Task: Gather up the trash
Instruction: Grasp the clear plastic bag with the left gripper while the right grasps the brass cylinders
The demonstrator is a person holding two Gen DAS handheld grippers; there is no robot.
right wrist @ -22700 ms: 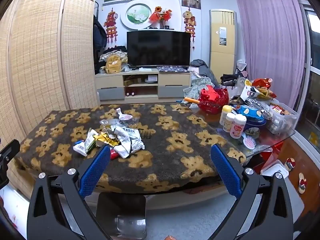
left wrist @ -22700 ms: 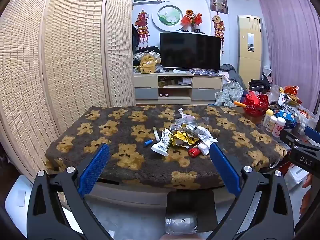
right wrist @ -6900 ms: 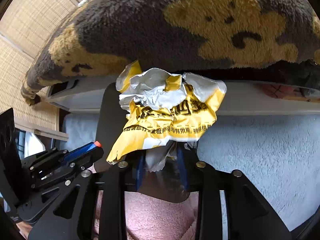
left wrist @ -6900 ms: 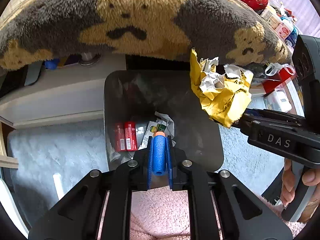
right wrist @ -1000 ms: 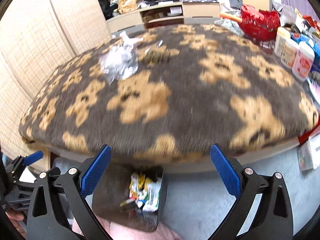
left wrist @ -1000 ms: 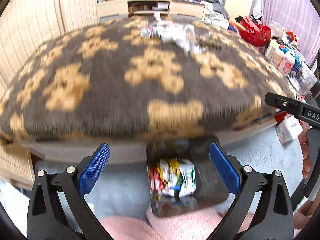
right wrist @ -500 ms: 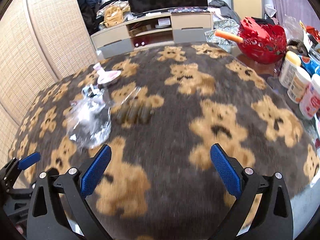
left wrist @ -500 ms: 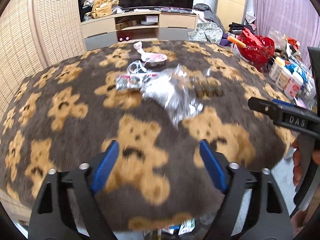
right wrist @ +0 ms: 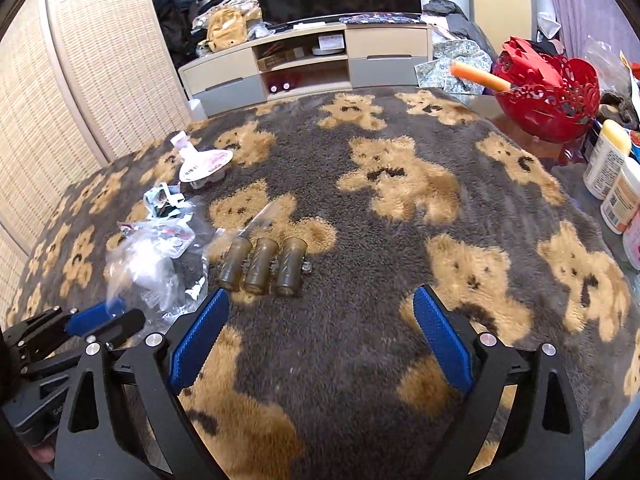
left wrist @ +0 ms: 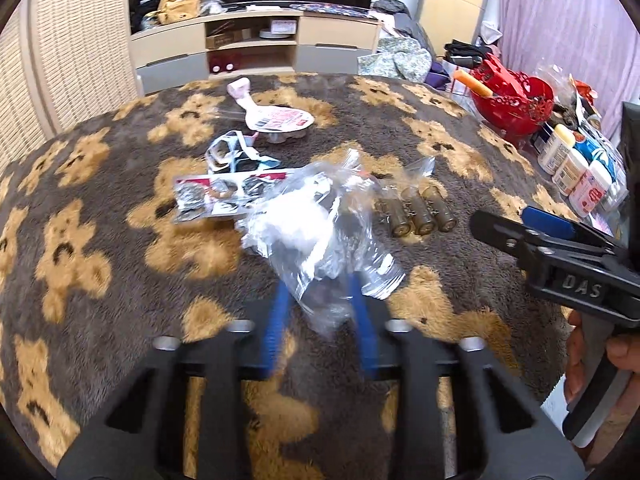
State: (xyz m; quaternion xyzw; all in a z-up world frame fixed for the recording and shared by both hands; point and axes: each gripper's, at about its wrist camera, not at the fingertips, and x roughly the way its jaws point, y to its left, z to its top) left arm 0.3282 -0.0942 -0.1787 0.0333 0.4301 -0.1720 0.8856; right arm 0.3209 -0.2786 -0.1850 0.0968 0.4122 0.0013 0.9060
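Table cover: dark grey-brown plush with tan teddy-bear pattern, black face marks. Crumpled plastic bag: clear, white inside. Three small bottles: olive-brown, translucent, ribbed. Flat packet: white with red edge, dark contents. Lidded cup: pale pink lid with red print. Basket: bright red, lace-like cutouts; orange stick in it. Gripper pads: blue on black frames. Folding screen: beige woven. Curtain: lilac.
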